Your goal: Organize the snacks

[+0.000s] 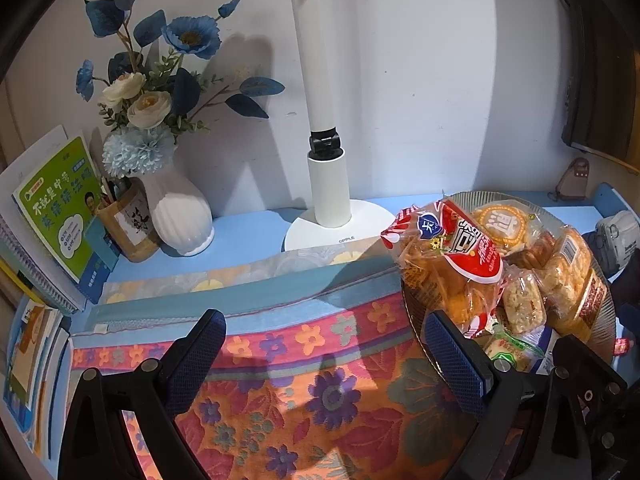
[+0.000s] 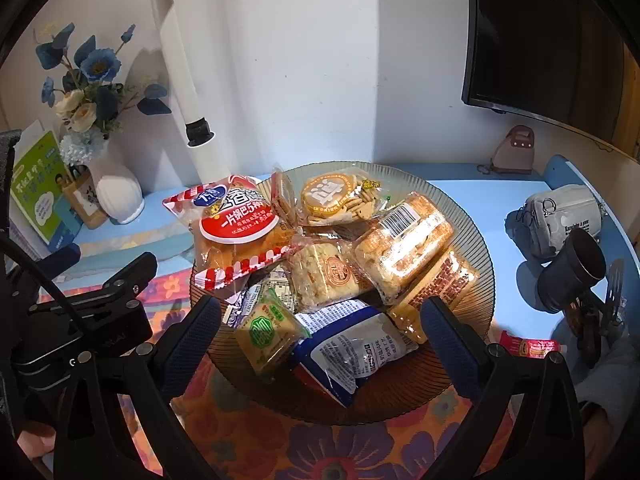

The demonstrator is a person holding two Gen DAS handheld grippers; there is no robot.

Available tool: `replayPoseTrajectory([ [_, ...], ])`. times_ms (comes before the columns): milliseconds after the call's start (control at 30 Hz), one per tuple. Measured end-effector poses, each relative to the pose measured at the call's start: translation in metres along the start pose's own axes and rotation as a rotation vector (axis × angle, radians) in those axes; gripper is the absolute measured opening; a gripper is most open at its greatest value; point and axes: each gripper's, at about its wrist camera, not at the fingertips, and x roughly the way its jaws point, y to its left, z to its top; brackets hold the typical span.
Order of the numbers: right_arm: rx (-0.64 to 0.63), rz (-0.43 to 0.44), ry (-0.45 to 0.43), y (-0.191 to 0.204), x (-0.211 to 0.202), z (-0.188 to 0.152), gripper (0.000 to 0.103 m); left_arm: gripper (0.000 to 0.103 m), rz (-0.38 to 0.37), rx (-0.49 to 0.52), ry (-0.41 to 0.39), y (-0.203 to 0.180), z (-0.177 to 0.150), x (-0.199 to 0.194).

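Step, we judge: collecting last strays. Both tools released: left tool (image 1: 324,344), right tool (image 2: 320,328) above glass plate (image 2: 486,280). Next: fetch red sachet (image 2: 530,347) from counter (image 2: 472,196), right of plate.

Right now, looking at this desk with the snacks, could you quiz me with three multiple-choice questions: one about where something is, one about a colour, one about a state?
1. Where do most snacks lie?
A. on the ribbed glass plate
B. in the vase
C. on the books

2. What colour is the small snack packet lying off the plate?
A. green
B. red
C. white

3. How is the right gripper?
A. shut on a packet
B. open, holding nothing
C. out of view

Answers: 1 A, the packets are heaped on the plate. 2 B, it is red on the blue desk. 3 B, its fingers stand wide apart over the plate.
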Motion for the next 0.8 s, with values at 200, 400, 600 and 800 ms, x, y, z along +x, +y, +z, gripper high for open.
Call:
replayPoseTrajectory([
  [200, -0.006, 0.020, -0.004, 0.003, -0.002, 0.000, 0.101, 0.099, 0.009, 0.007, 0.009, -0.001, -0.002, 0.003],
  [400, -0.008, 0.027, -0.004, 0.004, -0.002, 0.000, 0.101, 0.099, 0.010, -0.002, 0.014, 0.002, -0.002, 0.004],
  [600, -0.002, 0.027, -0.001, 0.004, -0.001, -0.002, 0.101, 0.103, 0.009, 0.002, 0.022, 0.000, -0.002, 0.006],
  [800, 0.001, 0.035, 0.005, 0.005, 0.001, -0.005, 0.101, 0.103, -0.018, -0.025, 0.044, 0.003, -0.006, 0.011],
])
